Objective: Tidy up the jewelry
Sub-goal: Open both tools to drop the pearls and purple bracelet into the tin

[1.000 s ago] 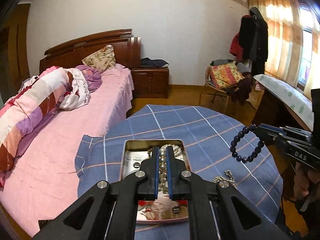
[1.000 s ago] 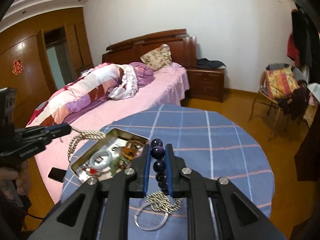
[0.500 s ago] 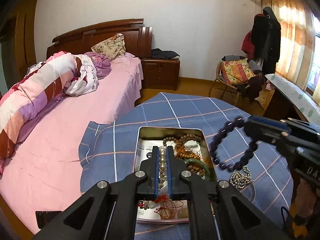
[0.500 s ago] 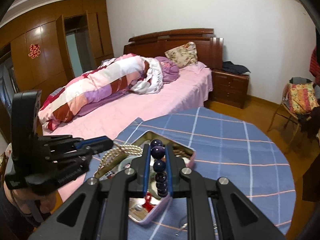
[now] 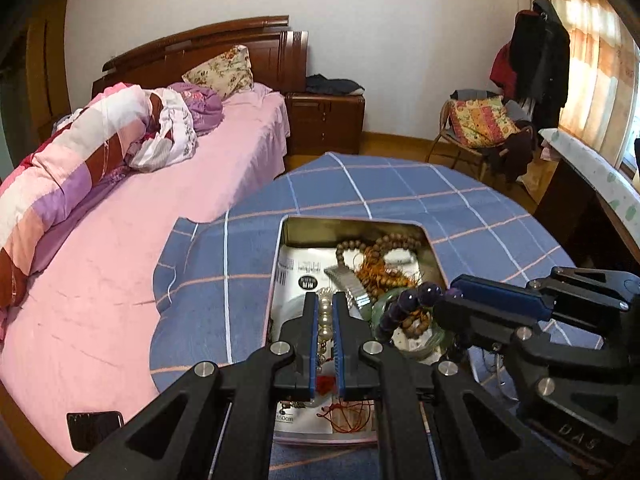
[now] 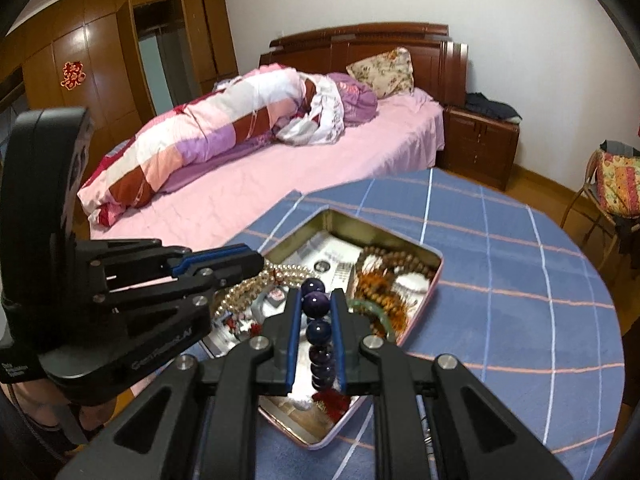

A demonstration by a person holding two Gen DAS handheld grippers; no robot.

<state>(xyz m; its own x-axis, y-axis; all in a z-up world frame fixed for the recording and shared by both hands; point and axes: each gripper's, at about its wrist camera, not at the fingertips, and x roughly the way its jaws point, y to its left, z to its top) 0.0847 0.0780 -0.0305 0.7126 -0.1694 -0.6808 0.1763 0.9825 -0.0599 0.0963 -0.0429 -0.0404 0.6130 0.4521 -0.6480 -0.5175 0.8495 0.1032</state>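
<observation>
An open metal tin (image 5: 352, 224) (image 6: 434, 280) sits on the blue checked tablecloth, holding brown wooden beads (image 5: 380, 248) (image 6: 394, 270), a green bangle (image 6: 370, 308) and other pieces. My left gripper (image 5: 325, 300) (image 6: 260, 258) is shut on a pearl necklace (image 5: 324, 320) (image 6: 256, 284) that hangs over the tin's near part. My right gripper (image 6: 317, 298) (image 5: 446, 296) is shut on a dark purple bead bracelet (image 6: 320, 332) (image 5: 412, 302), held over the tin beside the left gripper.
The round table (image 5: 400, 188) stands against a pink bed (image 5: 132, 240) on the left. A black phone (image 5: 94, 430) lies on the bed's near edge. A chair with a cushion (image 5: 480, 124) and a desk (image 5: 592, 188) stand to the right.
Both grippers moved in over the tin and lower, bringing the pearl necklace and the purple bracelet down into it. They now sit close together.
</observation>
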